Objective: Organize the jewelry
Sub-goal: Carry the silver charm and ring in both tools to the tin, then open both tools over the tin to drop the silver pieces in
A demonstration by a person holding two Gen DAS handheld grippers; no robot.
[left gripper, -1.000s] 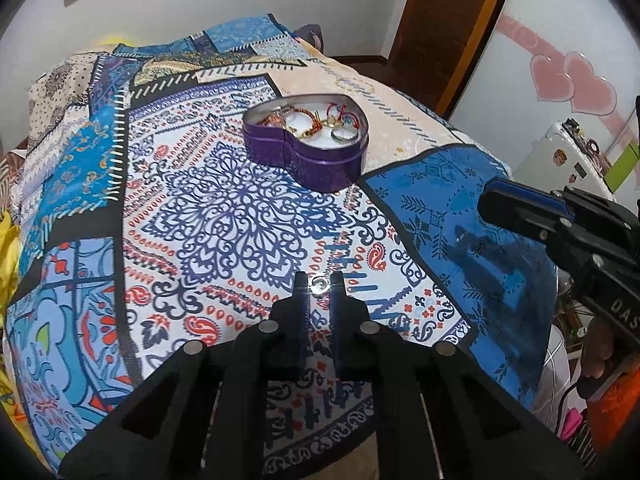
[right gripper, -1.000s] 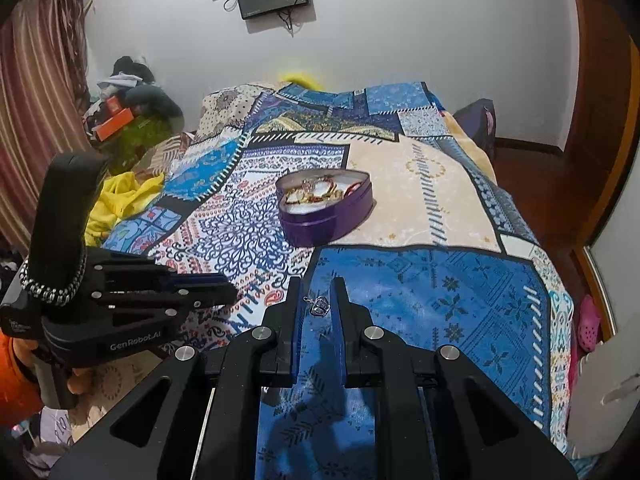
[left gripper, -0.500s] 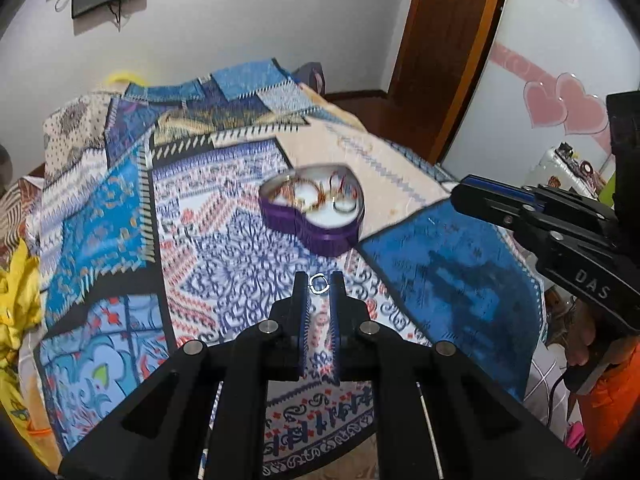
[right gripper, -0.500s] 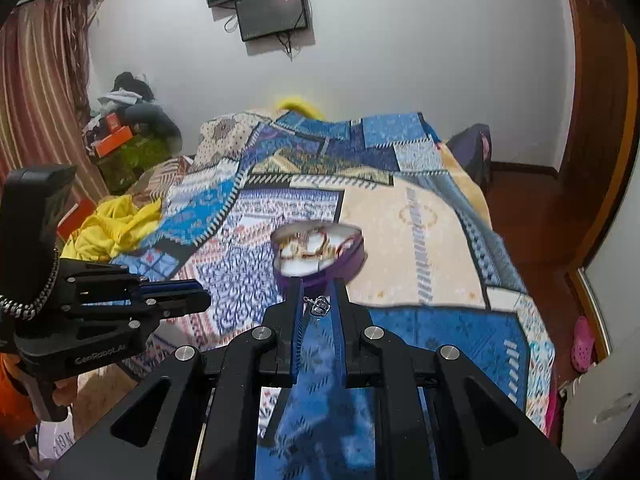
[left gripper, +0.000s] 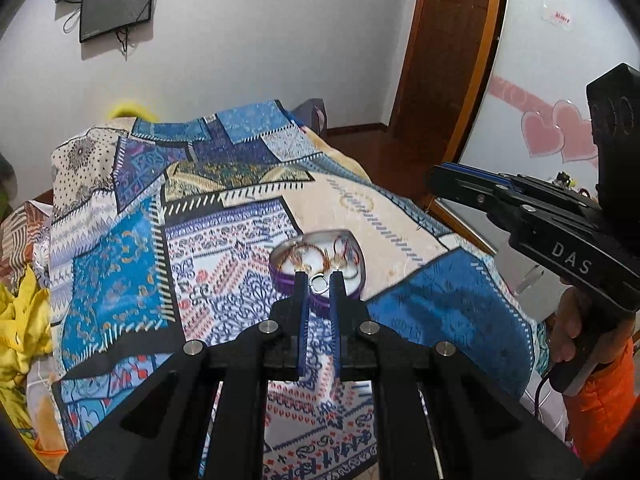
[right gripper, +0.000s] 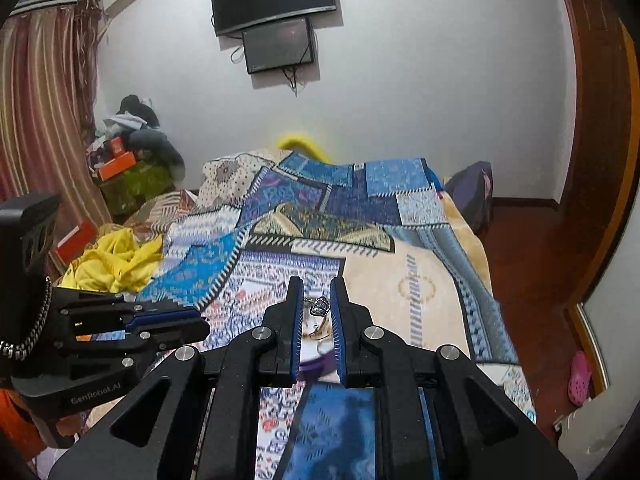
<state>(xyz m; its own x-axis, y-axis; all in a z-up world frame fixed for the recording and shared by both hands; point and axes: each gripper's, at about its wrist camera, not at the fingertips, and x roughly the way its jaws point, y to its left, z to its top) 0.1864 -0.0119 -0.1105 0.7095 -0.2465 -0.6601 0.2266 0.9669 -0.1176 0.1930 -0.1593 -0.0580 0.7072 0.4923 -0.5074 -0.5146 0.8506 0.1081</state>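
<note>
left wrist view: the left tongs (left gripper: 319, 280) are clenched on a small silver ring (left gripper: 319, 282), pinched right at the fingertips so the hoop stays visible and can drop free the moment the jaws part. just beyond the tips, partly hidden behind them, sits the purple heart-shaped tin (left gripper: 318, 258) on the patterned bedspread (left gripper: 120, 240), with bangles and red thread pieces already lying in it. the tin is the collecting place, which is likely why the ring is held up in line with it and not down near the cloth. off to the right of these tongs, and well apart, the right tongs (left gripper: 434, 182) reach in from the side, level with the far edge of the bed; whether they grip anything cannot be told from here.

right wrist view: the right tongs (right gripper: 316, 292) are closed on a small silver ornament with a lacy, crown-like top (right gripper: 319, 306), caught between the blue pads a little below the tips, a fine link sticking out toward the left pad. directly under and behind the jaws, a slice of the tin's white inside and purple rim (right gripper: 316, 366) shows, so this piece too seems poised over the tin for dropping. the left tongs (right gripper: 202, 322) lie low to the left, their tips pointing toward the same spot. both pieces are carried high, probably to clear the tin's wall before release.
</note>
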